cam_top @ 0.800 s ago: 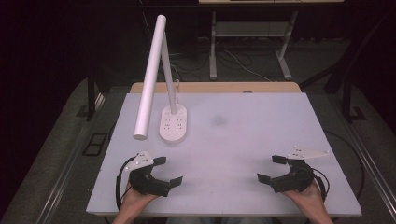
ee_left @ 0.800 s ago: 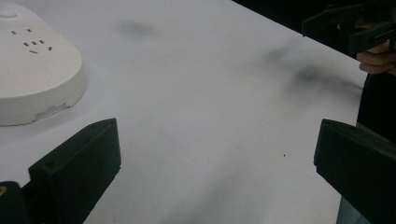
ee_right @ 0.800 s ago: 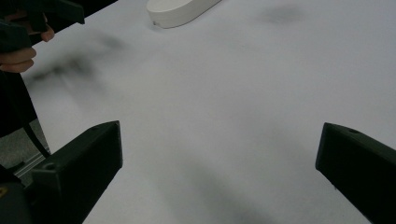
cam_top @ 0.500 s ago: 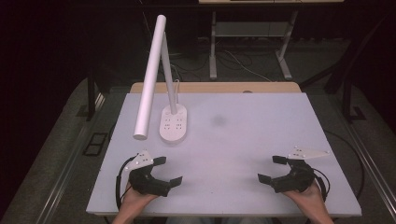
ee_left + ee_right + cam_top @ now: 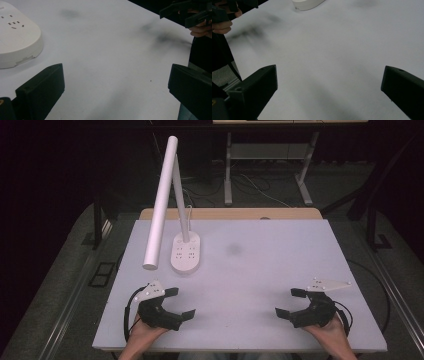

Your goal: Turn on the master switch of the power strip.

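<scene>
A white desk lamp stands at the table's back left, its oval base (image 5: 186, 254) flat on the white tabletop (image 5: 260, 270) and its long tube head (image 5: 160, 202) slanting down towards the left. My left gripper (image 5: 179, 303) rests near the front left edge, open, nothing between its jaws. My right gripper (image 5: 291, 302) lies near the front right edge, open and empty too. The lamp base (image 5: 16, 42) sits far left in the left gripper view, with the other gripper (image 5: 185, 12) at the top right. In the right gripper view the base (image 5: 308, 3) pokes in at the top.
A faint dark smudge (image 5: 234, 249) marks the middle of the tabletop. A wooden strip (image 5: 230, 213) runs along the far edge. Beyond it stand metal table legs (image 5: 228, 167) and cables on a dark floor. A grey rail (image 5: 75, 285) flanks the table's left side.
</scene>
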